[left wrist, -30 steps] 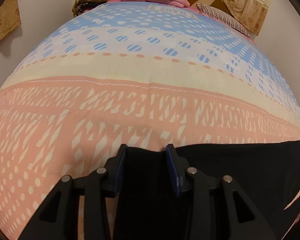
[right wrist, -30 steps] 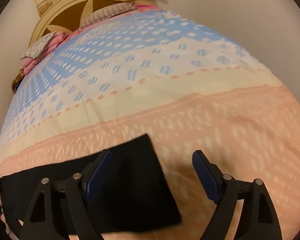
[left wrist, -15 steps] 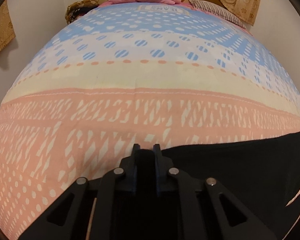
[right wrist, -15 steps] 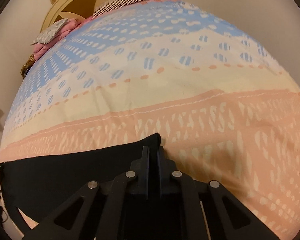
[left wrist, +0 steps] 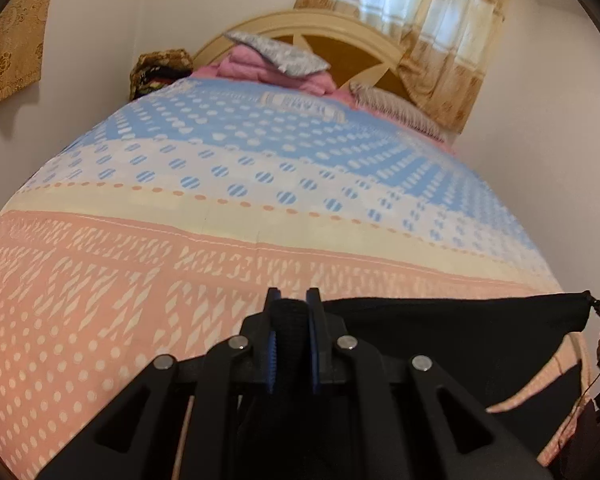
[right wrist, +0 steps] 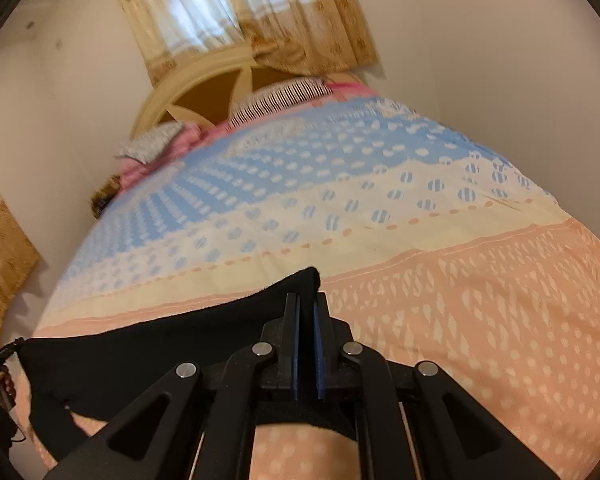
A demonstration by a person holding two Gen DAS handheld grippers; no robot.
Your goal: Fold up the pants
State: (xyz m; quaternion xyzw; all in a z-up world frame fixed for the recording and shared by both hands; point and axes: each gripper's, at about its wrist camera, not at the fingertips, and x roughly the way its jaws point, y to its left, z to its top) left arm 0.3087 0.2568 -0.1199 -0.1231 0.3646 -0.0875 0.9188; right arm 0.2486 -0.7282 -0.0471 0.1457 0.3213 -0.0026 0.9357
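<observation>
**Black pants pinched at both corners and clear of the bed**

The black pants hang as a taut band above the pink end of the patterned bedspread, stretched between the two tongs. The left tongs are closed hard on a thick wad of dark cloth at one end. The right tongs are nearly shut at the other end, with cloth bunched against their tips and running off to the left. Below the stretched edge the fabric sags and the bedspread shows through a gap under it.

The main risk, as I judge it, is a slip on the right side. Its hold looks thin and sits close to the corner, so pulling the band tighter could draw the cloth out. Uneven height between the two ends would lay the fold crooked. The hanging lower part may drag and crease as it comes down.

Much is unclear. How deep the cloth sits between the right pads cannot be made out. Waist and hem cannot be told apart, and the pants' lower portion is cut off behind the tongs' frames. At each view's edge the opposite tool and a hand are barely visible.
</observation>
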